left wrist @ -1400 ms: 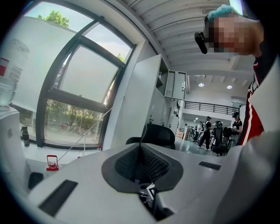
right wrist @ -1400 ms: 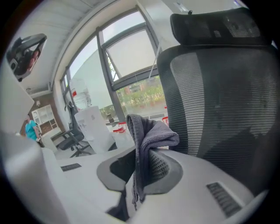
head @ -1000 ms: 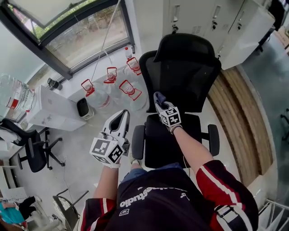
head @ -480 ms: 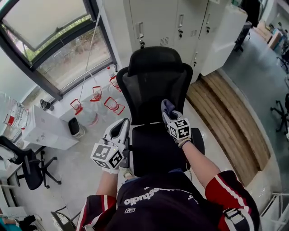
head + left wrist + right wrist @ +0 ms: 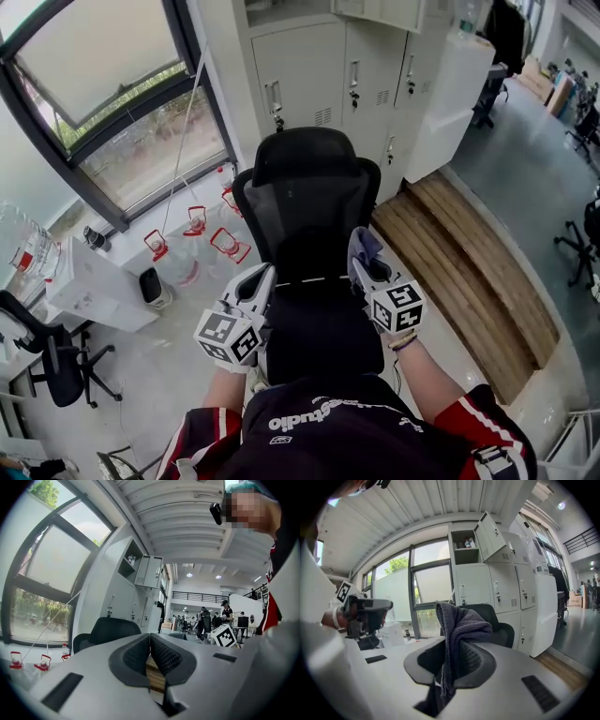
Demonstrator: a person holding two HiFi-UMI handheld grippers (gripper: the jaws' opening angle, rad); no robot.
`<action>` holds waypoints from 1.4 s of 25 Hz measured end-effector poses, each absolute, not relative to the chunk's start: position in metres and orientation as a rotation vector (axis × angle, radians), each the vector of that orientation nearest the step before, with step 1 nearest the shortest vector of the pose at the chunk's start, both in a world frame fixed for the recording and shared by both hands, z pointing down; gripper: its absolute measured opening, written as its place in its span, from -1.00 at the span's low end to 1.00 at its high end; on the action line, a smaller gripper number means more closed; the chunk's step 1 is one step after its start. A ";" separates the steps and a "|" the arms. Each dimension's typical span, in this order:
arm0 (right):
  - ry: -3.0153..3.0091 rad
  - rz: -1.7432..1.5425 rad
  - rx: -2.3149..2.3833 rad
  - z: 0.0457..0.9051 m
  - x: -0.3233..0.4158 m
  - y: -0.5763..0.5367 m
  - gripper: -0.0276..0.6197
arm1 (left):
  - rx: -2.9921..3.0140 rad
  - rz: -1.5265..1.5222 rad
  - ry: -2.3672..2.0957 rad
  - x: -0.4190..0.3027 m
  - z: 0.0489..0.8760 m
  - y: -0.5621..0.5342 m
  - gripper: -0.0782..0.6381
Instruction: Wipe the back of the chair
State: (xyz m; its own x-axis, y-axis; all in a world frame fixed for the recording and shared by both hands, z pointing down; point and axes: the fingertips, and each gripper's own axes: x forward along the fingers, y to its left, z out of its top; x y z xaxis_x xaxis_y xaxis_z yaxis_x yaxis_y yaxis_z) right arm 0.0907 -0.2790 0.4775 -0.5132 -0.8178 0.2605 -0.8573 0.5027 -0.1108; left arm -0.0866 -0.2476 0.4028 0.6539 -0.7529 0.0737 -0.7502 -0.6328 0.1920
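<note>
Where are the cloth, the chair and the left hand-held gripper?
Cloth (image 5: pixel 459 625): right gripper view, on its bunched fold above the jaws.
Chair (image 5: pixel 305 211): head view, on the mesh backrest.
Left hand-held gripper (image 5: pixel 150 639): left gripper view, where its closed jaw tips meet.

chair (image 5: pixel 302 211) before lockers (image 5: pixel 314 70) | jugs (image 5: pixel 192 246) left of chair | platform (image 5: pixel 473 267) right

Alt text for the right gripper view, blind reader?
The right gripper is shut on a dark grey cloth that sticks up between its jaws. Behind it stand a black office chair, pale lockers and a window; the left gripper shows at left.
</note>
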 end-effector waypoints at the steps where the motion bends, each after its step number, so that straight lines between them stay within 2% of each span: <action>1: -2.589 0.329 1.441 0.466 0.089 -0.274 -0.72 | 2.664 -0.023 -1.222 -0.083 0.403 -0.248 -0.71; 8: -2.711 0.292 1.356 0.426 0.082 -0.257 -0.72 | 2.658 -0.041 -1.218 -0.056 0.393 -0.248 -0.71; 24: -2.759 0.339 1.263 0.433 0.080 -0.245 -0.72 | 2.631 0.039 -1.245 -0.044 0.394 -0.230 -0.71; 29: -2.742 0.325 1.284 0.433 0.067 -0.222 -0.72 | 2.646 0.021 -1.260 -0.061 0.390 -0.205 -0.71; 35: -2.711 0.265 1.333 0.422 0.041 -0.157 -0.72 | 2.611 -0.017 -1.312 -0.113 0.387 -0.139 -0.71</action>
State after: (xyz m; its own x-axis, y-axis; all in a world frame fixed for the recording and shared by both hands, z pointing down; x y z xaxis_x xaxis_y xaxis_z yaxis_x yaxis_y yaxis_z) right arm 0.0409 -0.1571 0.4216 -0.6088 -0.7741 0.1736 -0.7931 0.5994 -0.1084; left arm -0.1134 -0.1393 0.3867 0.6016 -0.7940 0.0876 -0.7915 -0.5778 0.1991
